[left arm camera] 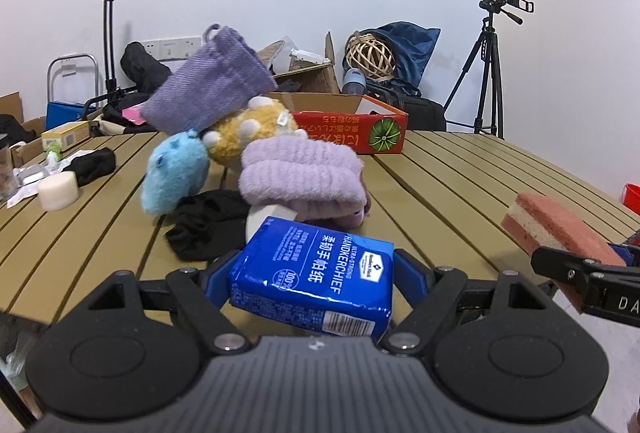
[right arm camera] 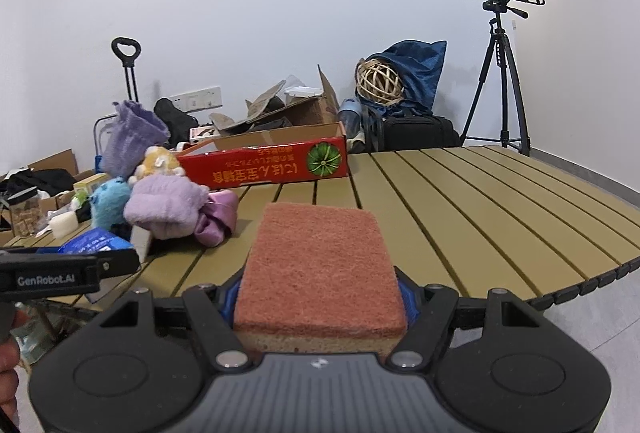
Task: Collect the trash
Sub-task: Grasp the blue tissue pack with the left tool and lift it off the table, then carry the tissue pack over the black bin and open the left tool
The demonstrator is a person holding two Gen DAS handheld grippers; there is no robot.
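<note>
A slatted olive table was seen bearing a red carton at its far edge, a heap of plush toys and lilac cloth, black fabric, and a white roll.

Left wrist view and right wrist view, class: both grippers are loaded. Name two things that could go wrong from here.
1. The left gripper clamps the soft blue tissue pack, which sits tilted between its fingers; it could twist or slip out.
2. The right gripper squeezes a compressible sponge close beside the left gripper, so the two tools could bump.
</note>
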